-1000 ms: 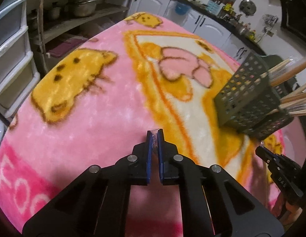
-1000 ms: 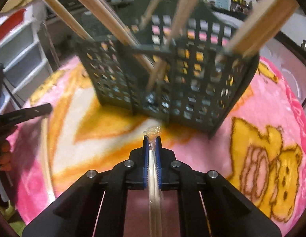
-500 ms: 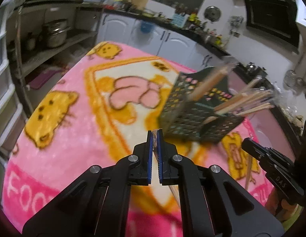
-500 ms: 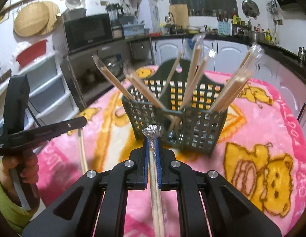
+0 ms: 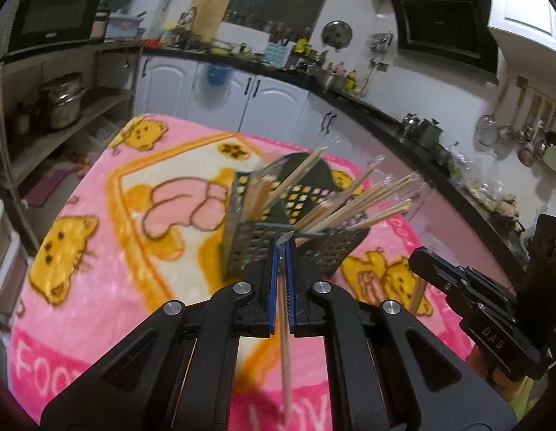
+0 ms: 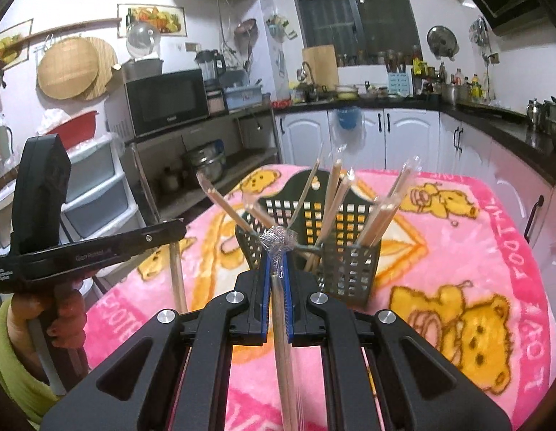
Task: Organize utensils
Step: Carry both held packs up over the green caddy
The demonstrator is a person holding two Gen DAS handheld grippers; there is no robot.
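Between the left jaws: the left gripper [image 5: 282,251] is pinched shut on a plastic-wrapped pair of chopsticks [image 5: 284,341], gripped near the crimped top, the long end hanging below.
Between the right jaws: the right gripper [image 6: 276,262] is likewise closed on its own wrapped chopsticks [image 6: 283,352], the crinkled wrapper tip [image 6: 276,240] poking out past the pads.
How they will handle: light, stiff and thin, judging by looks; the clear film probably makes them slippery, so a grip near the end lets the free length swing.
Where to hold: close to the top works for dropping them in upright, though a hold slightly lower would likely steady them.
Just beyond: the dark green slotted utensil basket [image 6: 349,269] stands on the pink bear-print blanket [image 6: 457,251], already holding several wrapped chopsticks [image 6: 335,194] that lean outward.
Risk: the leaning sticks crowd the openings, so a new pair may catch on them.
Far: kitchen cabinets [image 6: 403,136] and a microwave [image 6: 166,102].
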